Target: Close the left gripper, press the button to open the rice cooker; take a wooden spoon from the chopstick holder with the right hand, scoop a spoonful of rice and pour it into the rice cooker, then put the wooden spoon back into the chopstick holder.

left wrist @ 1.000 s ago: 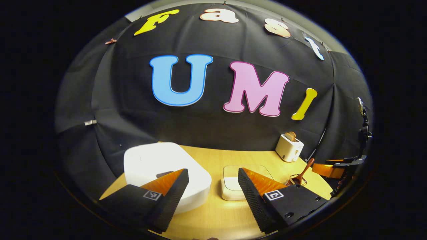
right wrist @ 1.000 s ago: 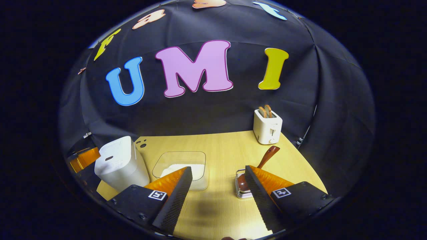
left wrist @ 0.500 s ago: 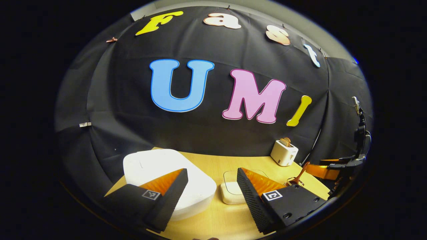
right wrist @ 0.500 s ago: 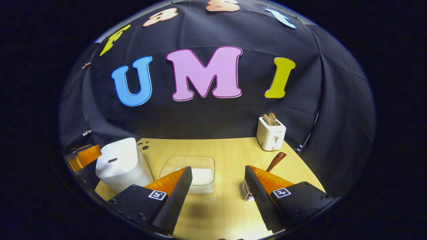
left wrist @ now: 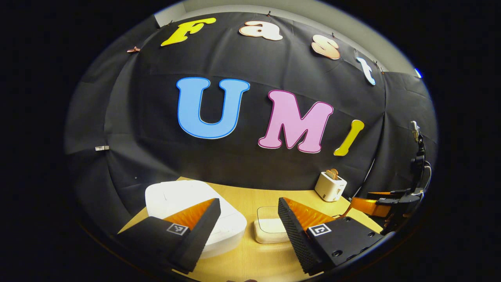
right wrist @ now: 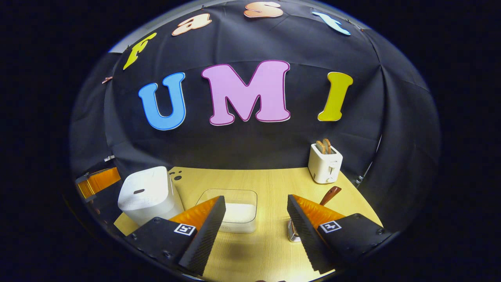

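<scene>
A white rice cooker (left wrist: 184, 199) with its lid down stands at the table's left, partly behind my left gripper (left wrist: 248, 231), which is open and empty. In the right gripper view the rice cooker (right wrist: 146, 197) is at the left. A clear box of rice (right wrist: 235, 211) sits mid-table; in the left gripper view the box of rice (left wrist: 270, 229) lies between the fingers, farther off. My right gripper (right wrist: 256, 231) is open and empty. The wooden spoon (right wrist: 330, 194) leans in the metal chopstick holder (right wrist: 292, 235), mostly hidden behind the right finger.
A white toaster (right wrist: 325, 164) with toast stands at the back right of the wooden table (right wrist: 266, 184); the toaster (left wrist: 330, 186) shows small in the left gripper view. The other gripper (left wrist: 377, 205) is at that view's right edge. The black cloth wall closes the back.
Both grippers have pulled back and tilted upward, so the table objects sit lower and smaller in both views. Both stay open. No object on the table has moved.
</scene>
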{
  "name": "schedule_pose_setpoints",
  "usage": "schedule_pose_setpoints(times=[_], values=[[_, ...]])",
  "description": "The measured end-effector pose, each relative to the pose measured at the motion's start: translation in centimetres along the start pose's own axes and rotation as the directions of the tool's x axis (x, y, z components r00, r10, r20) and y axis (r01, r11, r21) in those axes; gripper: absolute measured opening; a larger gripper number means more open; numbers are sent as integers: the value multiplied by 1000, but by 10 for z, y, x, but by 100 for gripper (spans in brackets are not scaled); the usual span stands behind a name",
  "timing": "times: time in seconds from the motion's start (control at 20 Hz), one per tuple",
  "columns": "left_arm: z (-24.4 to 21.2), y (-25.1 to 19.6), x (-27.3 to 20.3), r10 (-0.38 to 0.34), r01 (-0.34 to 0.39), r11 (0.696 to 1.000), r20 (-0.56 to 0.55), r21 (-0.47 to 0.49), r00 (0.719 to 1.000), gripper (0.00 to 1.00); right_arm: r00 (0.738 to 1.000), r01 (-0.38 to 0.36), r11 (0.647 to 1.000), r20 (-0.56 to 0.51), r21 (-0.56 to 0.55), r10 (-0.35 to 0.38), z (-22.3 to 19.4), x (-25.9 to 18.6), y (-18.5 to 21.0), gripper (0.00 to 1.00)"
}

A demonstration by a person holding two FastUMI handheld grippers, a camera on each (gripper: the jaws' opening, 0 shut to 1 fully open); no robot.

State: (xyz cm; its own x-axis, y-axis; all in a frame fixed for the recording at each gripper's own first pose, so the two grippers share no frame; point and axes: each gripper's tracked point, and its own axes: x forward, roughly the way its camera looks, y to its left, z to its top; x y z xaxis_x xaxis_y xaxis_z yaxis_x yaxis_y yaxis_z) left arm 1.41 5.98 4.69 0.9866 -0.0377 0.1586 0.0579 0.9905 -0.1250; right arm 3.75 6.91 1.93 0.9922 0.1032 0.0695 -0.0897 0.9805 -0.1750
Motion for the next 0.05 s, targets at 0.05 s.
schedule_pose_setpoints(times=[0.05], values=[[2, -3, 1, 4, -4, 1000, 4, -10, 1000, 96, 1000, -5, 1000, -1, 7, 5, 0, 1, -1, 98]])
